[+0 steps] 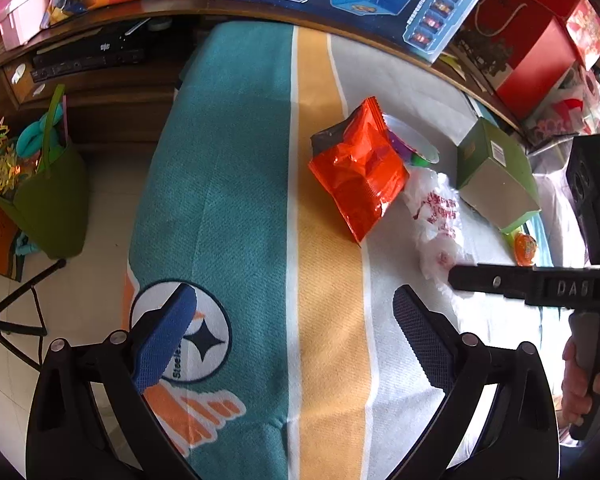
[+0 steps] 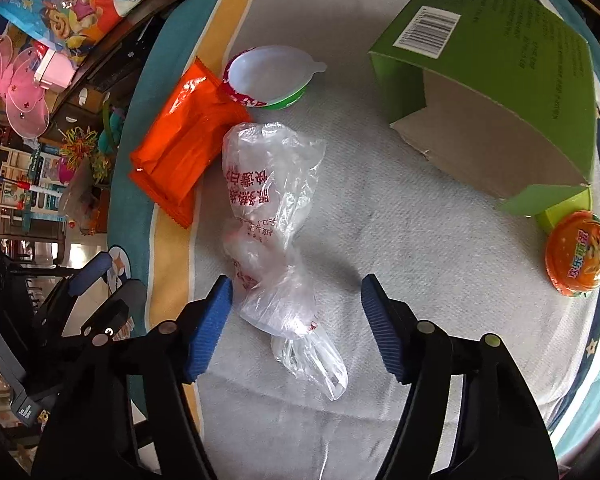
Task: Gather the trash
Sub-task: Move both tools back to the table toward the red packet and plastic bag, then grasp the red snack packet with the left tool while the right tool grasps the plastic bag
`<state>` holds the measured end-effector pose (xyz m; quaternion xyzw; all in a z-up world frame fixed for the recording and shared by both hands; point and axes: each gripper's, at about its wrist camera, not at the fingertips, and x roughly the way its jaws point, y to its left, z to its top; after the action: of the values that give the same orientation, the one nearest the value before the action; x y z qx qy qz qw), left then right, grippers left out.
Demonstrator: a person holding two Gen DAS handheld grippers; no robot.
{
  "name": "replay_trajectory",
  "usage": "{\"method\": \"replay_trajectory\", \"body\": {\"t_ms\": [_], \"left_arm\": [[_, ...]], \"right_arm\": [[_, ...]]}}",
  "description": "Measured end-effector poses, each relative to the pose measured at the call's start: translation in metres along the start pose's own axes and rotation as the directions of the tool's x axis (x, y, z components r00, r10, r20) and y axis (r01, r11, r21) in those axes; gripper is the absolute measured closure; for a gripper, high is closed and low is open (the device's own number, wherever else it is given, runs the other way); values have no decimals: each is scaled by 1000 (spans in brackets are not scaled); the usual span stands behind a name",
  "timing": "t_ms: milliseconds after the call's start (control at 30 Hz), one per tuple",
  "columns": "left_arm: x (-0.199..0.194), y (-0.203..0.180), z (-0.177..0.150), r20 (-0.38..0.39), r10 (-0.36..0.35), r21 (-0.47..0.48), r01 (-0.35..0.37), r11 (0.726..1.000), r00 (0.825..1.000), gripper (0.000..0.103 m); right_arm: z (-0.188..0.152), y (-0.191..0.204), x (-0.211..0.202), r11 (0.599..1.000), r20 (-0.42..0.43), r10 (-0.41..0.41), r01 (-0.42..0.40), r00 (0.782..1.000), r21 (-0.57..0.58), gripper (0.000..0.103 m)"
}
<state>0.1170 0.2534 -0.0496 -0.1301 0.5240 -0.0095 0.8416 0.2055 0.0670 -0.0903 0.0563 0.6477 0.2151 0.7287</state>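
— On the striped cloth of the counter (image 1: 256, 168), what is seen from left to right?

— At the left, the left gripper (image 1: 294, 334) is held over the teal and yellow stripes, its blue fingers (image 1: 166, 334) spread wide with nothing between them. Further right, an orange snack wrapper (image 2: 180, 140) is laid flat, with a small plastic cup (image 2: 270, 78) tipped on its side just beside its upper corner. A crumpled clear plastic bag (image 2: 268, 216) printed in red is stretched out beside the wrapper, touching its edge.

— And the right gripper?

— The right gripper (image 2: 296, 324) is pointed steeply down over the bag's lower end. Its fingers (image 2: 210, 328) are parted on either side of the bag; the left one is seen at the plastic's edge, the right one apart from it, so no grip is shown.

— What is found at the far right?

— An open green carton (image 2: 496, 76) is lying on its side, and a round orange sweet container (image 2: 578, 258) is set just beside its flap.
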Motion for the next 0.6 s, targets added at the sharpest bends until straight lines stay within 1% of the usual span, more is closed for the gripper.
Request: {"method": "replay_trajectory", "body": {"t_ms": [33,67,133,167,300,433,600], "left_arm": [[0,1,2,0,0,2,0,1000,1000,4],[1,1,4,1,-1,4,1,1000,1000,4],[1,-1,11,7,-4,10,4,1000,1000,4],[1,-3,14,12,-3,17,3,1000,1000,4],[5,-21,34,28,5,93,-8,996,1000,4],[20,-44,52,38,24,199,-31,980,999,4],[48,-62,67,12,61,282,-62,957,998,4]], "right_arm": [[-1,2,-2,1000,20,-12,13,1000,-23,61],[-1,2,-2,999,7,-1,2,1000,-33,75],[-2,-2,-4,1000,14,12,-12,1000,-14,74],[-3,-7,-7,1000,24,4,-3,1000,-10,74],[-13,-29,-16,999,21,11,-12,1000,42,74],[-30,-54,-27,994,31,22,-25,999,105,74],[-41,-72,-34,987,37,37,-42,999,156,73]]}}
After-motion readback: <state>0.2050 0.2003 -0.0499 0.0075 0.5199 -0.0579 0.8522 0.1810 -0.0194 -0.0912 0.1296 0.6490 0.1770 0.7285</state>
